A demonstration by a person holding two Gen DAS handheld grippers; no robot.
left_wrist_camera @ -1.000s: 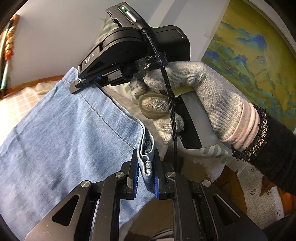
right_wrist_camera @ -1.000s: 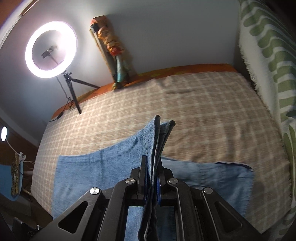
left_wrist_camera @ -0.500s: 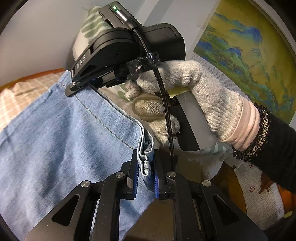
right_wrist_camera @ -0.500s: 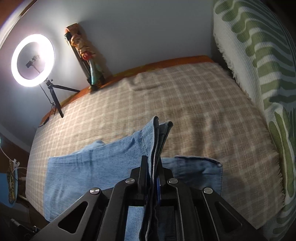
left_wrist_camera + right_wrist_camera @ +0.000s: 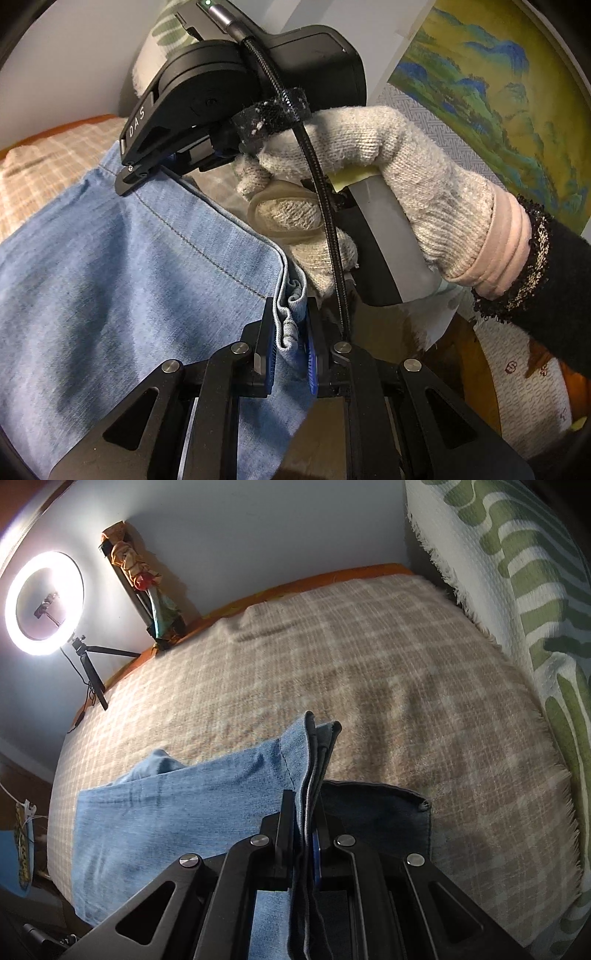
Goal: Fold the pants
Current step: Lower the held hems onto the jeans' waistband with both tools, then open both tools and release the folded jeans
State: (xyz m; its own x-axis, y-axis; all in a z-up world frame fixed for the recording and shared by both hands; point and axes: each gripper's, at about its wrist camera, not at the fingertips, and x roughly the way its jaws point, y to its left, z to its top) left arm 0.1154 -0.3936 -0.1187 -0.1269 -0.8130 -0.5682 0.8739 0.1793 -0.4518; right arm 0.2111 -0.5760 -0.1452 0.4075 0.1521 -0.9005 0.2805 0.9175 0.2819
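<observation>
Ring light (image 5: 43, 602) on tripod at far left edge of plaid bed cover (image 5: 369, 672), green-patterned throw (image 5: 517, 590) along right; wide bare cover beyond. Pants (image 5: 166, 812), light blue denim, draped over bed. Left gripper (image 5: 290, 328) pinching bunched hem, right gripper (image 5: 306, 819) pinching folded edge. Only left view shows gloved hand (image 5: 388, 177), landscape painting (image 5: 498, 92).
</observation>
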